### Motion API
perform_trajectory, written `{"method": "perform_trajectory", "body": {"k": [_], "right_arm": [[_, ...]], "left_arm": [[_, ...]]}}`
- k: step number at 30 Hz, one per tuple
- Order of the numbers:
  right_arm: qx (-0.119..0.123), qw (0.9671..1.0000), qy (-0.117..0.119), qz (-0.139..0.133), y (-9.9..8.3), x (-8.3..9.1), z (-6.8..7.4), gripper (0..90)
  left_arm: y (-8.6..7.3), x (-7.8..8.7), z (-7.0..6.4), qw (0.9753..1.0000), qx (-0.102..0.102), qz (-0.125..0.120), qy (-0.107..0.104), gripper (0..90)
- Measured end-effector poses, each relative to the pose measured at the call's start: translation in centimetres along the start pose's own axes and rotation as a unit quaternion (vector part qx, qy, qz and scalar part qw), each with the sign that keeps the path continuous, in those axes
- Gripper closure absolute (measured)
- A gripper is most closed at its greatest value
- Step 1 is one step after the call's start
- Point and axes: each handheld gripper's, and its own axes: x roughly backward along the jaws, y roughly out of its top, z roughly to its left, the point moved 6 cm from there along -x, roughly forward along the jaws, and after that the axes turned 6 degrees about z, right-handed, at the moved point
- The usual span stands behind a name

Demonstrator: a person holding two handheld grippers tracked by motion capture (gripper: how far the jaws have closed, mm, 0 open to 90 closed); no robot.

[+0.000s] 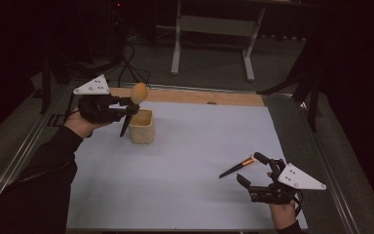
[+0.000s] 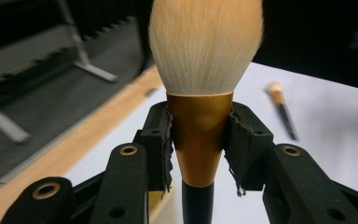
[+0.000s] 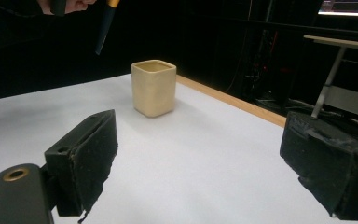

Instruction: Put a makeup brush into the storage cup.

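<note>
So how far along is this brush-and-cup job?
Nothing is in the cup yet. In hand: the left gripper clamps the big brush by its gold collar, held near the cup. Left: the small brush lies on the table by the open right gripper.

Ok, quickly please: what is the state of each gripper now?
Left gripper: shut on the large brush, clamped at its gold ferrule.
Right gripper: open, holding nothing.

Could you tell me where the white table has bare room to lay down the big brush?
Bare: the middle between the cream cup and the small brush, and the near-left part. Crowded: around the cup under the left tool and by the right tool.
</note>
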Motion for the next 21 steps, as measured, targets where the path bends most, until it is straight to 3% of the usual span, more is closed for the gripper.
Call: {"method": "perform_trajectory", "body": {"k": [4, 8, 21], "right_arm": [[0.001, 1.0000, 0.000, 0.000, 0.0, 0.0, 0.0, 11.0], [0.001, 1.0000, 0.000, 0.000, 0.0, 0.0, 0.0, 11.0], [0.001, 1.0000, 0.000, 0.001, 0.0, 0.0, 0.0, 11.0]], "left_arm": [[0.3, 0.1, 0.6, 0.9993, 0.014, -0.024, 0.024, 63.4], [0.5, 0.2, 1.1, 0.9980, 0.026, -0.046, 0.035, 63.4], [0.8, -0.2, 1.9, 0.9944, 0.039, -0.084, 0.051, 63.4]]}}
